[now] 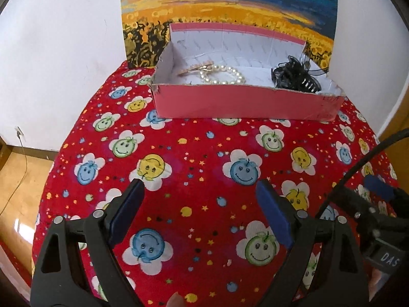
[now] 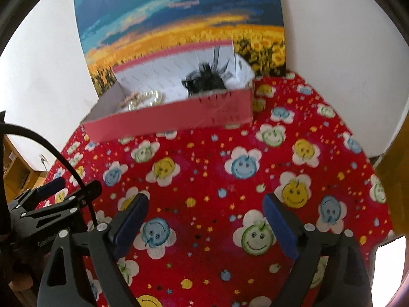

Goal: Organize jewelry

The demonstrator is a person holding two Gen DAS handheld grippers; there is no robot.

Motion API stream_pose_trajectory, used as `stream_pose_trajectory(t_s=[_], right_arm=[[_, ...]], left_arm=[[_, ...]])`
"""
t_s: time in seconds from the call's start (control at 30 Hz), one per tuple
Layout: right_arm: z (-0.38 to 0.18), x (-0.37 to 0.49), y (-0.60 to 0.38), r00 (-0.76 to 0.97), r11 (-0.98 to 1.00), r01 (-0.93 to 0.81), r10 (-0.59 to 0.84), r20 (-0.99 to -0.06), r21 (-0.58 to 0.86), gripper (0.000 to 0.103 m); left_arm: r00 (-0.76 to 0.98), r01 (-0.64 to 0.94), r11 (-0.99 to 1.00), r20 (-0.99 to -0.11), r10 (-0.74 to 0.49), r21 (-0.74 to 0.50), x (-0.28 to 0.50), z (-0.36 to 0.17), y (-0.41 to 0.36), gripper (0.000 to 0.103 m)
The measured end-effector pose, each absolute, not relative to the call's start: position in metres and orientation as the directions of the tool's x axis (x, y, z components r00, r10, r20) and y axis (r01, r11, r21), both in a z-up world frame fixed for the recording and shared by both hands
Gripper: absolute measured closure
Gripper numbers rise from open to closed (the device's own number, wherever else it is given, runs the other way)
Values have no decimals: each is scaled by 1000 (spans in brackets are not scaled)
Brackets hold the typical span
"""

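A pink cardboard box (image 1: 240, 103) with a white inside stands at the far edge of the red smiley-face cloth (image 1: 204, 168). Inside lie a pearl bracelet (image 1: 222, 75), a gold hair clip (image 1: 196, 68) and black hair claws (image 1: 296, 76). My left gripper (image 1: 200, 194) is open and empty, held over the cloth well in front of the box. In the right wrist view the box (image 2: 179, 119) shows the pearl bracelet (image 2: 143, 99) and the black hair claws (image 2: 207, 79). My right gripper (image 2: 205, 209) is open and empty over the cloth.
A sunflower-field painting (image 1: 230, 7) leans on the white wall behind the box. The other gripper and its black cable (image 1: 363, 174) show at the right of the left wrist view. The round table's edges drop to a wooden floor (image 1: 18, 179) on both sides.
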State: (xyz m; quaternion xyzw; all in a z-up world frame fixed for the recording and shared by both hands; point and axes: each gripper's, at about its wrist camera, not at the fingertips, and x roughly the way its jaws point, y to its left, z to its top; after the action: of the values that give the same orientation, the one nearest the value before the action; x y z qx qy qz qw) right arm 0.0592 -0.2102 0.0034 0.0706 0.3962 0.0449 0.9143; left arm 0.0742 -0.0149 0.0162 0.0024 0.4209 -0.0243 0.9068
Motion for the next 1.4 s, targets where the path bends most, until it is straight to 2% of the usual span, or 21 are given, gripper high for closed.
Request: stream_pose_trajectory(t_s=[0.27, 0.47, 0.8, 1.4], right_arm=[[-4, 65, -204, 646, 989, -25, 128, -753, 147, 0], [-5, 68, -194, 628, 997, -19, 67, -775, 71, 0], [-5, 69, -193, 627, 998, -10, 54, -777, 62, 0], [-4, 70, -199, 633, 997, 15, 48, -773, 75, 0]], left_arm=[[619, 39, 999, -785, -34, -12, 82, 7, -19, 15], [614, 17, 999, -789, -35, -32, 84, 5, -15, 15], [613, 5, 999, -790, -32, -36, 84, 5, -12, 15], [634, -9, 999, -773, 29, 31, 80, 9, -19, 17]])
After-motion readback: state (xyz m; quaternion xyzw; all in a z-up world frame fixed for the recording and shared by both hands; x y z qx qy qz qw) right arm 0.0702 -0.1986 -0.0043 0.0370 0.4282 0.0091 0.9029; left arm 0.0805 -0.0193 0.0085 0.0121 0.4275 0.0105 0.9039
